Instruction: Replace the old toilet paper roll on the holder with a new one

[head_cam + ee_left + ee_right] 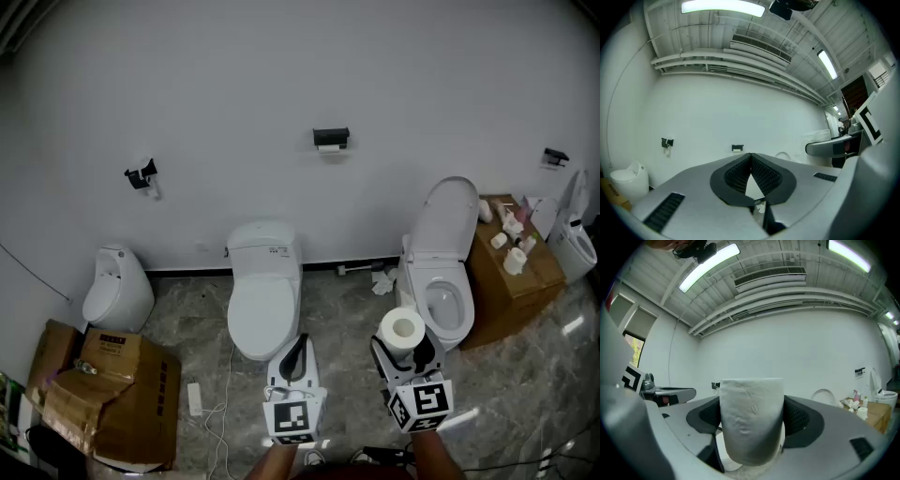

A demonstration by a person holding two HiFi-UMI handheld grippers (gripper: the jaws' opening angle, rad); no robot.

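Note:
A black wall holder (330, 138) carries a thin white old roll and hangs on the white wall, far ahead of both grippers. My right gripper (407, 343) is shut on a full new toilet paper roll (403, 327), which stands upright between the pads. In the right gripper view the roll (751, 420) fills the gap between the jaws and hides most of the wall behind it. My left gripper (294, 355) is shut with nothing in it. In the left gripper view, its closed tips (751, 154) sit just below the distant holder (737, 148).
A white toilet (263, 291) with its lid down stands ahead of the left gripper, and an open toilet (448, 272) ahead of the right. A urinal (116, 289) and cardboard boxes (103, 389) are at left. A box with small items (511, 272) is at right. Two other wall holders (141, 174) (555, 157) flank the middle one.

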